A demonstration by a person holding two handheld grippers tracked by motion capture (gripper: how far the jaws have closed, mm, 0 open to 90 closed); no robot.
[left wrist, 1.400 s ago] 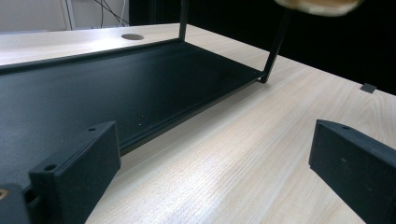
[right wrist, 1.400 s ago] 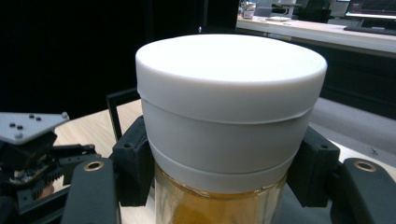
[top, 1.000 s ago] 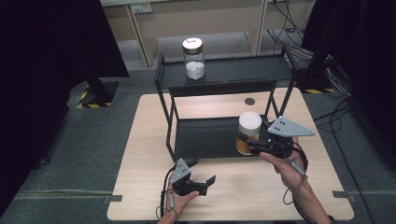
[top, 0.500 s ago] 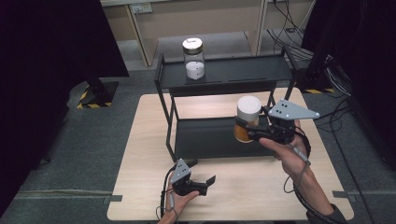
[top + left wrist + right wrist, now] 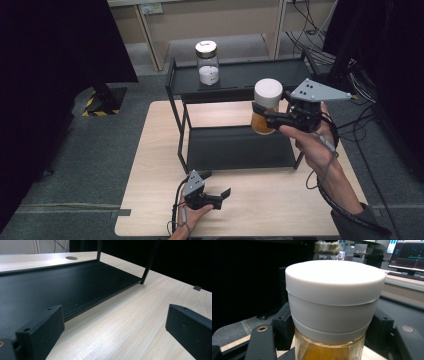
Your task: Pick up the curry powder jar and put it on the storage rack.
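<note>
Pale wooden tabletop (image 5: 150,165) under a black two-tier metal rack (image 5: 235,145). Right hand-held gripper (image 5: 261,111) clamped on an upright amber glass jar with white lid (image 5: 266,107), level with the top shelf, behind and left. Left hand-held gripper (image 5: 225,196) wide, empty, farther.

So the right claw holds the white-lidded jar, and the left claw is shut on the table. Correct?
Not quite. The right claw does hold the jar, but the left claw is open, with nothing between its jaws. The left gripper view shows this.
</note>
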